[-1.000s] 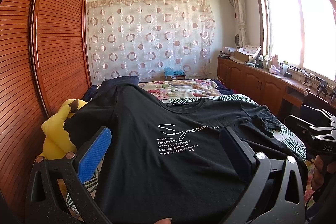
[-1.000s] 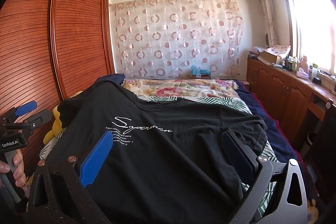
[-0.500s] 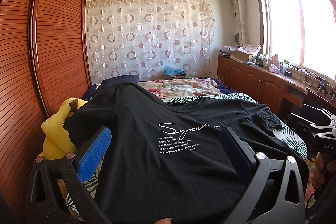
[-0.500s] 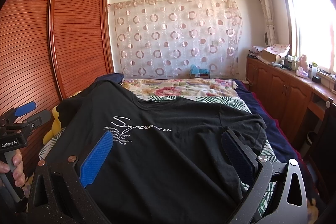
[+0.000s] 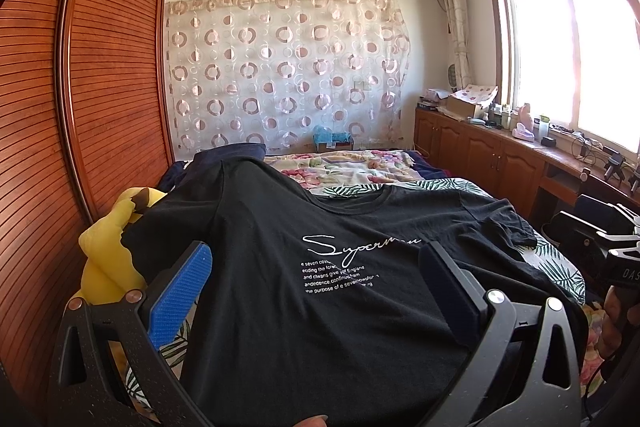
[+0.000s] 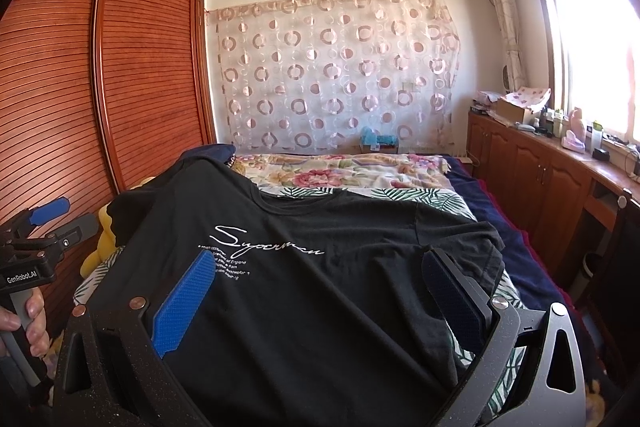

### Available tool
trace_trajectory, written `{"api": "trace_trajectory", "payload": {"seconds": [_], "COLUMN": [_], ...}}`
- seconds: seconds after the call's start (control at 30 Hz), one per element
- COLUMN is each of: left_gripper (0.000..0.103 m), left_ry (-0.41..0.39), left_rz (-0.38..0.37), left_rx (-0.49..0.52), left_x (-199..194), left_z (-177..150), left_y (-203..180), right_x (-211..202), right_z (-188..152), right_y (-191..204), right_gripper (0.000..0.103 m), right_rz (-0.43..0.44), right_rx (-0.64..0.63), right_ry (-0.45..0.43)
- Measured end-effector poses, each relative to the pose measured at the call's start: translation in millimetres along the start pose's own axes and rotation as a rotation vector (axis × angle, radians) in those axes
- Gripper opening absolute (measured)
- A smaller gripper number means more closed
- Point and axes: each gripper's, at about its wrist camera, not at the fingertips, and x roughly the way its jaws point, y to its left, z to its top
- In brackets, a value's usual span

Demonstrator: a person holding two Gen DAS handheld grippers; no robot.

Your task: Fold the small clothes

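Nothing has visibly moved since a second ago: both grippers hover where they were, and the shirt lies as before. The black T-shirt (image 5: 320, 267) is spread front-up on the bed (image 5: 560, 269), directly ahead of and beneath both grippers, its neckline at the far end. White script and small printed lines cross the chest. One short sleeve, wrinkled, lies ahead and to the right; the other drapes over a yellow plush toy (image 5: 106, 251) ahead and left. The left gripper (image 5: 316, 291) is spread wide, holding nothing. The right gripper (image 6: 320, 291) is likewise spread wide and empty.
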Motion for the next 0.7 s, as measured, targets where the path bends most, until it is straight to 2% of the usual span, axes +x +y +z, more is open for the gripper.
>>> {"api": "trace_trajectory", "payload": {"seconds": [0.7], "left_gripper": [0.103], "left_ry": [0.017], "left_rz": [-0.001], "left_rx": [-0.005], "left_x": [0.1], "left_z": [0.5], "left_y": [4.2], "right_x": [3.2], "right_z": [-2.6], "right_y": [-1.0], "right_gripper": [0.103], "right_rz": [-0.006], "right_rx": [0.0], "right_ry": [0.001]}}
